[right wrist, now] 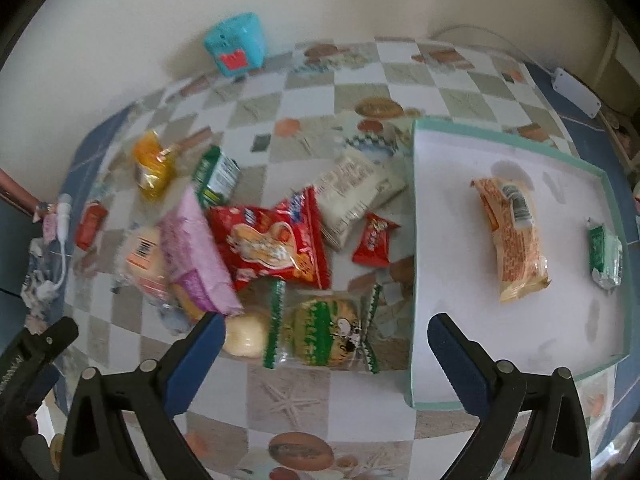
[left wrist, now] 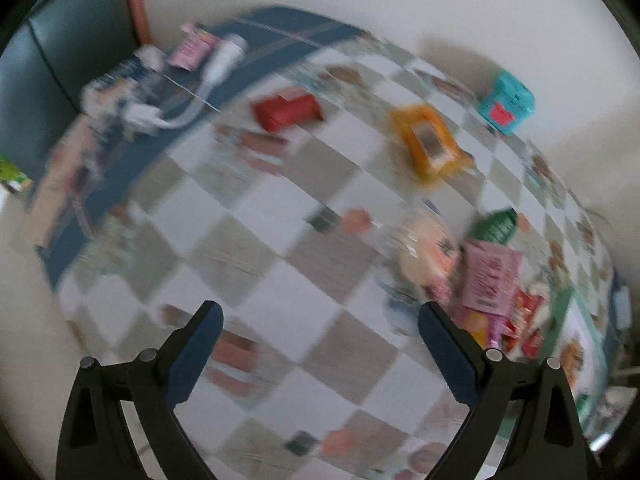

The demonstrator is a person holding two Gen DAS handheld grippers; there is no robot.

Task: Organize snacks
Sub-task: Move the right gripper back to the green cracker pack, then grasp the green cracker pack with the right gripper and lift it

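Observation:
A heap of snack packets lies on the checkered tablecloth: a red crisp bag, a pink packet, a white packet, a small red sachet, a green-striped biscuit pack. A mint-rimmed white box at the right holds an orange bar and a green sachet. My right gripper is open just above the biscuit pack. My left gripper is open and empty over bare cloth; its view is blurred, with the pink packet at the right.
A teal tub stands by the far wall. An orange packet, a green packet and a red packet lie left of the heap. A white cable and adapter lie at the table's left end. A white device sits far right.

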